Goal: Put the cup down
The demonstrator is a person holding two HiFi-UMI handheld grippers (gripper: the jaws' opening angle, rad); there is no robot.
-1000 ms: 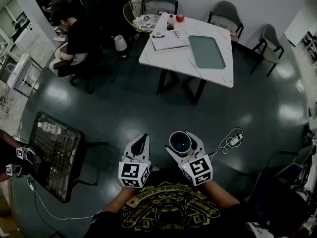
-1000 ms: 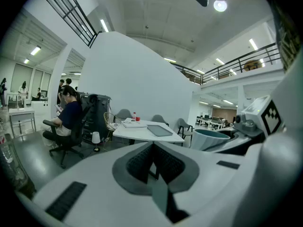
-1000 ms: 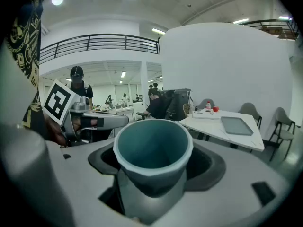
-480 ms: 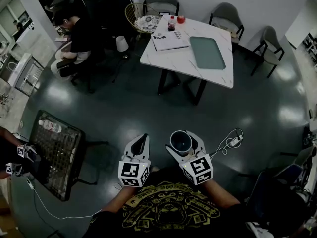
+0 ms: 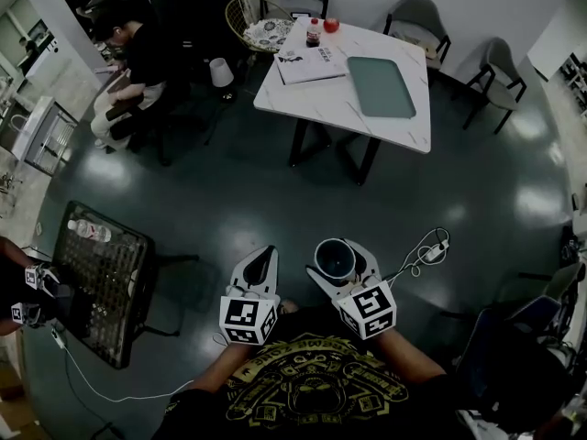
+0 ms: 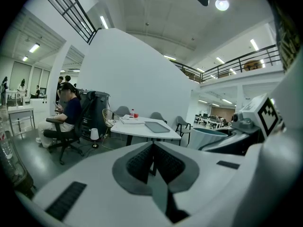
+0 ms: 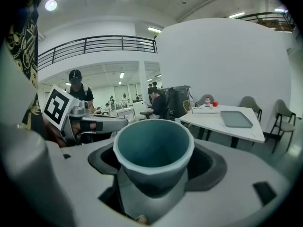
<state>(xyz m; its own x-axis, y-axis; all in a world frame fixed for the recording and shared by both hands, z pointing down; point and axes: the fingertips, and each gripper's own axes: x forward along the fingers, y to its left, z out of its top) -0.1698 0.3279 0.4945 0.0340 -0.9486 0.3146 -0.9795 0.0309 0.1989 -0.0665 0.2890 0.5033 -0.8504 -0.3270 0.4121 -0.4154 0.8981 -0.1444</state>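
Dark floor (image 5: 229, 191); cup (image 7: 154, 148) base hidden inside right gripper (image 5: 336, 262) jaws.

The head view tips slightly, so the far end of the room slides up in the picture. The white table (image 5: 316, 108) lies closer to the top edge, and the tray (image 5: 381, 87), book (image 5: 310, 64), bottle (image 5: 313, 33) and small red thing (image 5: 331, 25) ride up with it. The grey chairs (image 5: 418, 12) behind it crowd the top edge more. The seated person (image 5: 138, 62) at the far left also sits a little higher. The white cable (image 5: 426, 250) on the right shifts slightly up.
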